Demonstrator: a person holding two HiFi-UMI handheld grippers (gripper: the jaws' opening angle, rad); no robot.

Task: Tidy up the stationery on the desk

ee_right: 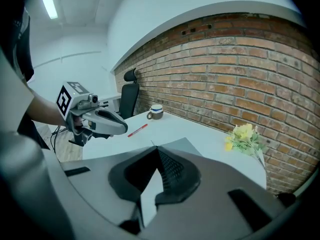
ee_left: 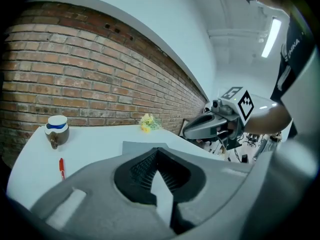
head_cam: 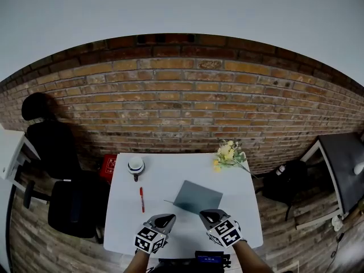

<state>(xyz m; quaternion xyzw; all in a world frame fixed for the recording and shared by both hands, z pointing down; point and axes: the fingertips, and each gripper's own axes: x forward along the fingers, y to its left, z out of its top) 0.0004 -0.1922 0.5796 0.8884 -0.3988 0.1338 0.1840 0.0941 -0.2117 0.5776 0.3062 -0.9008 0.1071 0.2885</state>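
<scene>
Grey flat folder [head_cam: 197, 197]: red pen [head_cam: 141, 198] lies left, white mug [head_cam: 136, 165] beyond-left, yellow flower bunch [head_cam: 227, 154] beyond-right; bare white worktop [head_cam: 170, 172] between.

The desk [head_cam: 170, 181] is white. On its left lies a red pen [head_cam: 141, 199], and beyond it stands a white mug [head_cam: 136, 165] with a blue band. The notebook [head_cam: 197, 197] is grey, the far-right flowers [head_cam: 227, 154] yellow, the brick wall [head_cam: 187, 95] reddish-brown. The left gripper [head_cam: 169, 215] and right gripper [head_cam: 206, 214] are grey, with black-and-white square markers.
</scene>
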